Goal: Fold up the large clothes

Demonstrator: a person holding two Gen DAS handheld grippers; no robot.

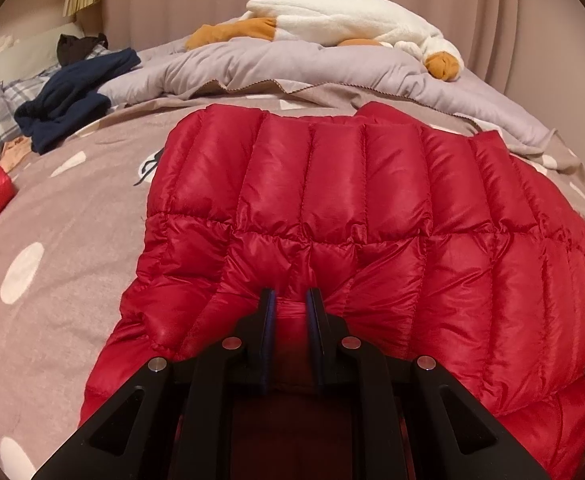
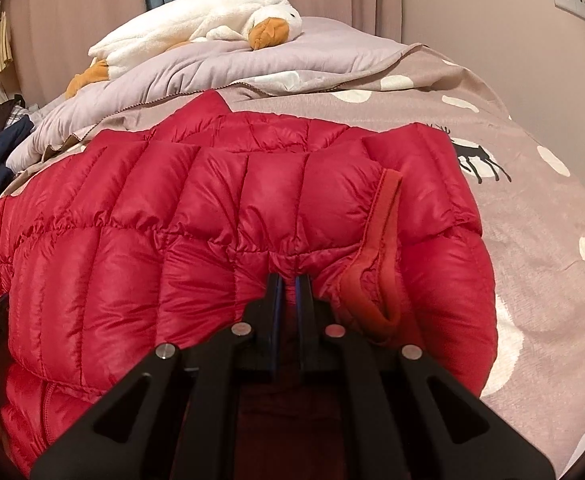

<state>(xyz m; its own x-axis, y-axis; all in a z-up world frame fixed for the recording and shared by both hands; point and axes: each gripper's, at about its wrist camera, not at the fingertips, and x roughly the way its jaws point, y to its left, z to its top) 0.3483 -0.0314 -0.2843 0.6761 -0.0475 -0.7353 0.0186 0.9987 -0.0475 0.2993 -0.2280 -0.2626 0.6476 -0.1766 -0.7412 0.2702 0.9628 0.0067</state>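
Red down jacket spread on the bed. Left hand-held gripper and right hand-held gripper each pinching its near edge. Best lifted evenly, carried forward together, keeping the fold line straight.

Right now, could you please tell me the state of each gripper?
Left gripper: closed on a pinch of the red down jacket.
Right gripper: closed on the same jacket, beside its cuff.
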